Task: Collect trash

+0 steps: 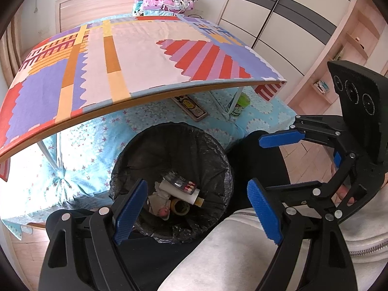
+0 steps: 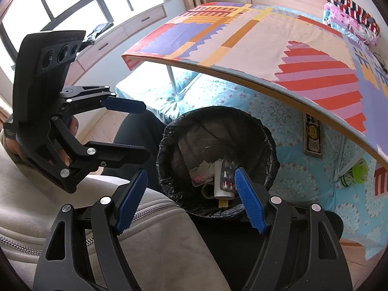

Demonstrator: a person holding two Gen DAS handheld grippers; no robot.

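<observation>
- One round bin lined with a black plastic bag [image 1: 218, 160] stands on the floor against the bed's near edge, below the near edge of one folding bench with a patchwork-patterned top [image 1: 135, 55].
- Inside the bin lies the collected trash: one white tube [image 1: 180, 191], one clear blister pack with red capsules [image 1: 183, 181], one roll of tape [image 1: 180, 206] and crumpled white paper [image 1: 157, 197].
- Two claws hover above the bin. The left claw [image 1: 196, 208] has its blue pads apart, nothing between them.
- The right claw [image 2: 191, 201] is likewise spread and empty.
- On the blue floral bedsheet [image 1: 92, 135] under the bench: one flat yellow-printed case [image 1: 191, 108] and one green-lidded cup [image 1: 240, 105].
- One stack of folded blankets [image 1: 165, 0] sits at the bed's far end.
</observation>
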